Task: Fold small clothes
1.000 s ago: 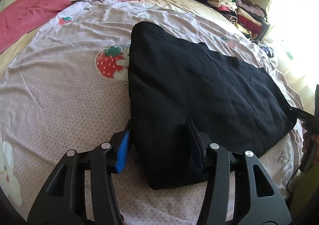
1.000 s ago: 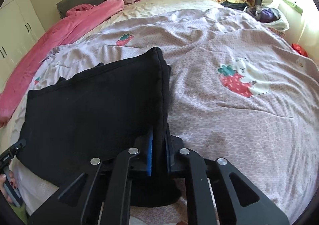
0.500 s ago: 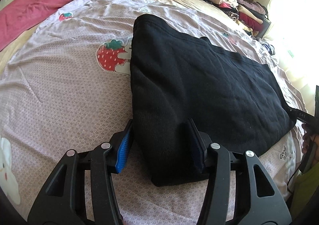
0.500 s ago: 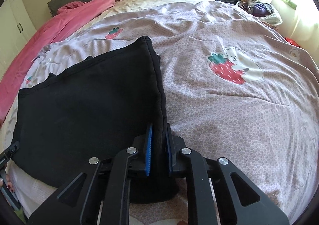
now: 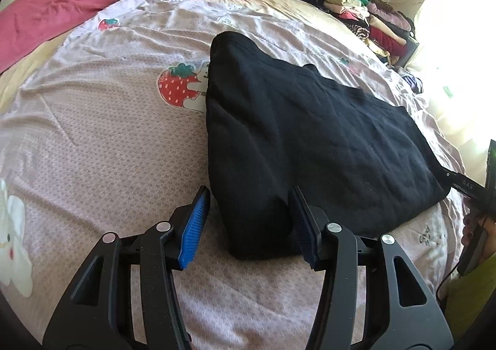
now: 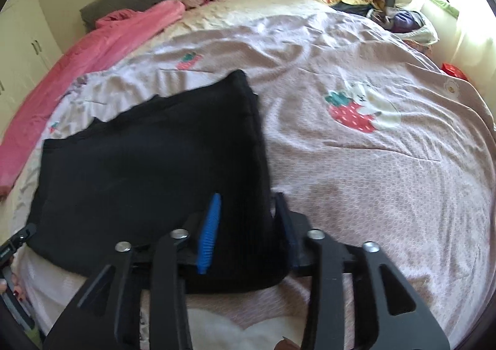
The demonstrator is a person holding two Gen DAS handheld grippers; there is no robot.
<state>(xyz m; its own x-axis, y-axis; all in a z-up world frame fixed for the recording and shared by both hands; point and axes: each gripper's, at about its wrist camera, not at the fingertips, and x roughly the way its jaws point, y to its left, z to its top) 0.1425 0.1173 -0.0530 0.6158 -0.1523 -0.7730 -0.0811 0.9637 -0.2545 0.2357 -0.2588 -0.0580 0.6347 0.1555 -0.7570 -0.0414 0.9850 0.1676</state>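
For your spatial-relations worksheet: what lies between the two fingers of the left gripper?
In the left wrist view, a corner of the black garment lies between the open fingers of the left gripper, on the strawberry-print bedsheet.

Window (image 5: 458, 49) glare blown out, right view motion-blurred, fisheye edges

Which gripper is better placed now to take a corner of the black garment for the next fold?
Probably left. The left gripper is open with a near corner of the black garment between its pads. The right gripper straddles the other near corner too, but that view is blurred.
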